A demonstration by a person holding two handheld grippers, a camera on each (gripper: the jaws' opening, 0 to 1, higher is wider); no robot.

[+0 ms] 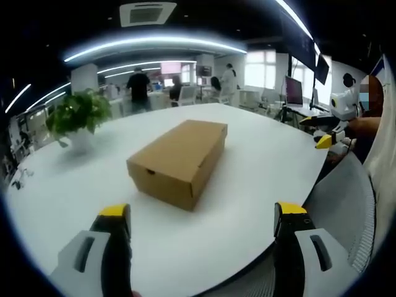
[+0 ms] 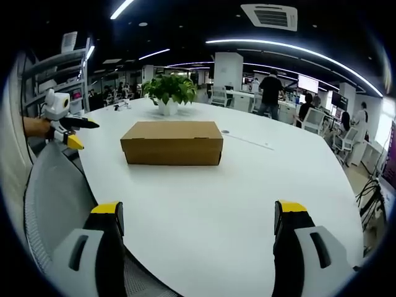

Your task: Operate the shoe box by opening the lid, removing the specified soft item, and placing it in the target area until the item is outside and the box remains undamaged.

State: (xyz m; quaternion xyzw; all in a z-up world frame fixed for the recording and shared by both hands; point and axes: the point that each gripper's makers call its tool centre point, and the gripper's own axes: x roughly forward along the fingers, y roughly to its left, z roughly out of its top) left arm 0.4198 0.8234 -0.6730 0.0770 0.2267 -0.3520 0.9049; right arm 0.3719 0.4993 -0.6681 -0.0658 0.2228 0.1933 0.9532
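Note:
A closed brown cardboard shoe box [image 1: 179, 159] lies in the middle of the round white table [image 1: 260, 167]; its lid is down and nothing of its contents shows. In the left gripper view my left gripper [image 1: 202, 213] hovers over the near table edge, jaws wide apart and empty, well short of the box. The right gripper [image 1: 337, 120] shows at the far right, held by a hand. In the right gripper view the box [image 2: 172, 142] lies side-on, and my right gripper [image 2: 198, 210] is open and empty above the table [image 2: 247, 192]. The left gripper [image 2: 62, 120] appears at the left.
A potted green plant [image 1: 77, 117] [image 2: 168, 91] stands on the table beyond the box. A grey mesh chair back [image 1: 343, 210] [image 2: 55, 198] sits at the near table edge. Desks, monitors and several people fill the office behind.

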